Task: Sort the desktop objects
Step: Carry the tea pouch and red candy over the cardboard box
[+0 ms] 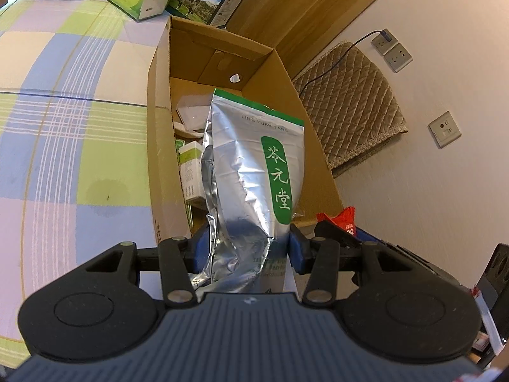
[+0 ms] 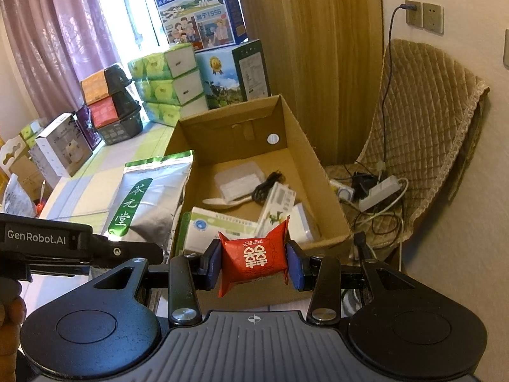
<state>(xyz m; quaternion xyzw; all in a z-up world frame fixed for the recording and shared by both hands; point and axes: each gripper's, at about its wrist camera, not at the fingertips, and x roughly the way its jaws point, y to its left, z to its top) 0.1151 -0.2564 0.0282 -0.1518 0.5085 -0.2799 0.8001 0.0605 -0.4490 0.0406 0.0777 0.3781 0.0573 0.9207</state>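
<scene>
Both my grippers arrive loaded at the open cardboard box (image 2: 315, 159). My left gripper (image 1: 248, 248) is clamped on the lower end of a silver foil tea pouch (image 1: 251, 172), its long axis running straight ahead from my fingers and its top reaching over the box's near end. My right gripper (image 2: 253, 262) pinches a red wrapped sweet (image 2: 254, 258) at the box's near wall, just short of the opening. Small cartons, a white spoon (image 2: 222, 203) and a black cable (image 2: 267, 183) already lie inside. Both drops lie forward; the pouch looks nearer in.
</scene>
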